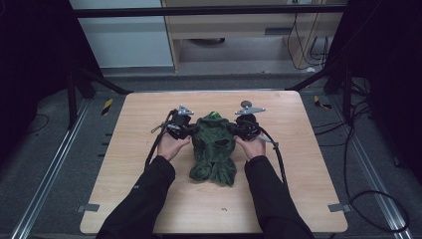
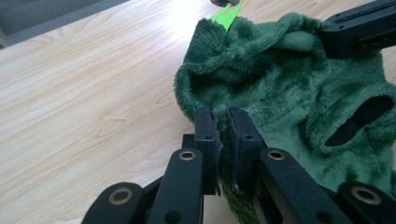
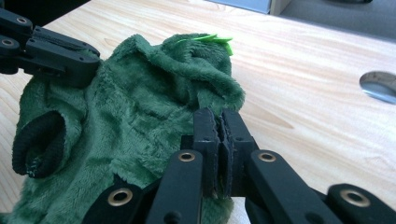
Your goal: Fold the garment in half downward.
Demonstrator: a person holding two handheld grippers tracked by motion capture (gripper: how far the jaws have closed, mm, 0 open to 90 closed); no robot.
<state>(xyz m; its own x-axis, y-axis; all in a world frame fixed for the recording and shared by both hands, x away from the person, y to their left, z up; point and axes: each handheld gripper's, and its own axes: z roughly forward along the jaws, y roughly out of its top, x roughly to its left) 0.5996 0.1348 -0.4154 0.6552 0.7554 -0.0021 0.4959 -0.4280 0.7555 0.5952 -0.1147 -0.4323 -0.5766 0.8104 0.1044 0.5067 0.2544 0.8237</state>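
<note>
The green fleece garment [image 1: 214, 147] lies at the middle of the wooden table [image 1: 149, 199], its long axis running from the far side toward the person, with the collar end at the far side and the bunched hem end nearest the person's sleeves. Its upper part is lifted and stretched sideways between the two grippers, while the lower part sags and rests crumpled on the tabletop. The fabric is deep green, plush and fuzzy, with a bright lime-green tag [image 2: 227, 16] at the collar and a dark, black-lined opening [image 2: 359, 119] on one side. The left gripper [image 1: 191, 130] has its jaws clamped tight on the garment's left edge; in the left gripper view a thin fold of fleece is pinched between the black pads [image 2: 208, 130]. The right gripper [image 1: 234, 130] likewise has its jaws pressed together on the right edge, with fleece squeezed between them in the right gripper view. Bare wood spreads widely to the left and right of the garment and toward the near edge, and a broad strip is open behind it. A round grey disc [image 3: 380, 85] is set in the tabletop near the far edge, just beyond the right gripper and apart from the cloth.
</note>
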